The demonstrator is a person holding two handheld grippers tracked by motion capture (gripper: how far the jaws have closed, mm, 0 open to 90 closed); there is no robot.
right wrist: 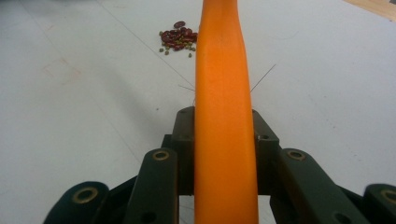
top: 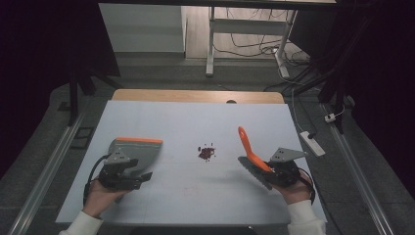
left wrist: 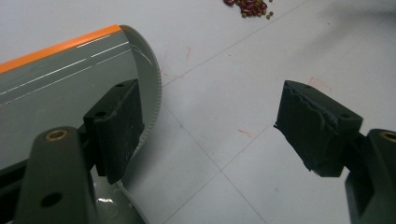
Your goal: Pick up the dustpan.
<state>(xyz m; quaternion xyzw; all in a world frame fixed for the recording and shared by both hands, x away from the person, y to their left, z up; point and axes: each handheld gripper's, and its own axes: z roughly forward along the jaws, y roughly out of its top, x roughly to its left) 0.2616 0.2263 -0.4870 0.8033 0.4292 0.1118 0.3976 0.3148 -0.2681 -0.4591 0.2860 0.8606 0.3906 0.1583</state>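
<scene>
At mid-desk in the high view lies a small pile of beans [top: 206, 152], between the dustpan [top: 139, 152] and the brush [top: 254, 157]. Left gripper view: left tool [left wrist: 219, 130] spread, dustpan beside one jaw. Right gripper view: right tool [right wrist: 224, 154] pinching the brush handle [right wrist: 223, 93]; sweep low toward the pan's orange lip.

White table top [top: 195, 196] with grey dustpan [top: 142, 152] and small bean pile [top: 206, 152].

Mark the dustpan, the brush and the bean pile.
dustpan [top: 142, 152]: high view, grey pan floor.
brush [right wrist: 223, 107]: right gripper view, orange handle.
bean pile [top: 206, 152]: high view, middle of the heap.
</scene>
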